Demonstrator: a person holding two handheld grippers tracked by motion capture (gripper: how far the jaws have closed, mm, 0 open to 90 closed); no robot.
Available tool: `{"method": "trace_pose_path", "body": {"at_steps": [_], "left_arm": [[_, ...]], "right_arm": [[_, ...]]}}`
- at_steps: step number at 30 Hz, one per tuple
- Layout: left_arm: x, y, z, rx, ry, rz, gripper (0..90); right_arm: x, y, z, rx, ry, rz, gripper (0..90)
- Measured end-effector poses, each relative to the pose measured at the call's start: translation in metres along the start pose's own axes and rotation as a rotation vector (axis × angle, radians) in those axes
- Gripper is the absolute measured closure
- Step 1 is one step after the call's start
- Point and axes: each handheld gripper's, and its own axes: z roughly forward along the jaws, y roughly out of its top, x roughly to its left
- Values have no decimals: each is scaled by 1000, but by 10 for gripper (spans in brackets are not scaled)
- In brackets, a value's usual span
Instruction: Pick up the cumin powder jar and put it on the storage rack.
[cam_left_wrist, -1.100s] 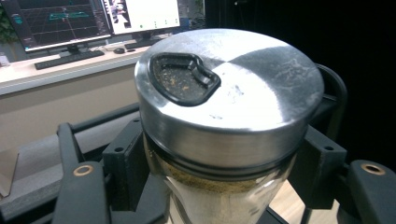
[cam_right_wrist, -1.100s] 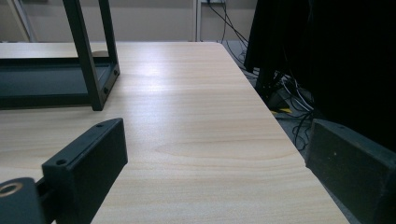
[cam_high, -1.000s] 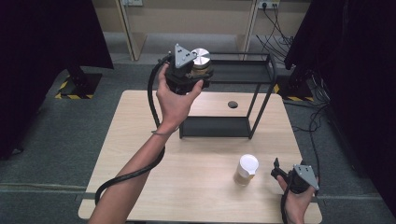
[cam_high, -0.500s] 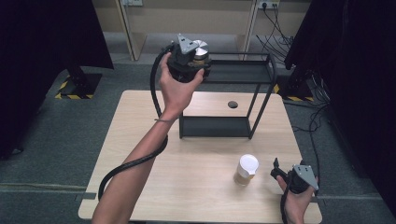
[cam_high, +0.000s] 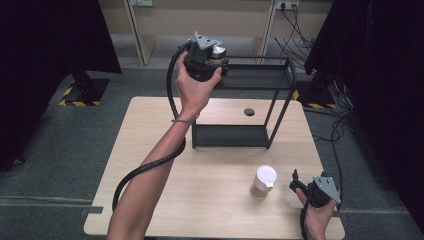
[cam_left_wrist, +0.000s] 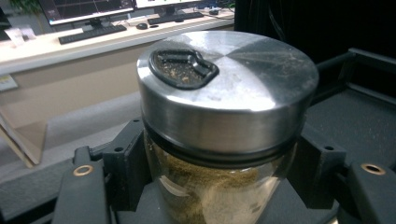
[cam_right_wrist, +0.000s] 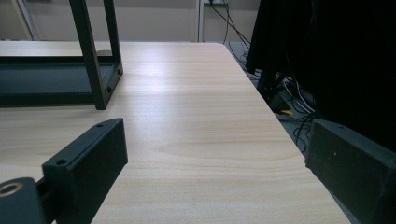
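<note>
Jar (cam_left_wrist: 224, 140) base hidden between tool (cam_left_wrist: 224, 186) jaws

A glass spice jar (cam_left_wrist: 219, 186) filled with a tan, ground seasoning sits clamped between the two black jaws of the left gripper (cam_left_wrist: 219, 177), the pads pressing on the glass just below its brushed-metal lid (cam_left_wrist: 233, 93). A black pour flap (cam_left_wrist: 183, 68) (dusted with crumbs of the spice) is set into the lid's top, toward its left edge. The dark shelf surface (cam_left_wrist: 359, 121) of a black metal rack lies under and to the right of the jar, while a pale desk (cam_left_wrist: 70, 44) bearing keyboards (cam_left_wrist: 88, 33) and monitors runs across the background.
</note>
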Motion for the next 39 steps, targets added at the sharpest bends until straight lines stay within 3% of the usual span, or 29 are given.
{"method": "trace_pose_path", "body": {"at_steps": [3,5,31,34,36,39], "left_arm": [[7,-4,4,-11,-17,-55,307],[9,-6,5,-19,-18,-62,307],[6,-16,9,-57,-6,-50,301],[5,-18,9,-58,-3,-50,263],[4,-22,9,-75,-7,-61,137],[1,-27,7,-102,15,-53,66]], "right_arm": [[0,0,0,0,1,-1,58],[0,0,0,-1,1,-1,59],[0,-1,0,-4,0,-3,59],[0,-1,0,-4,0,-3,59],[0,-1,-1,-5,1,2,59],[0,-1,-1,-5,1,1,59]]}}
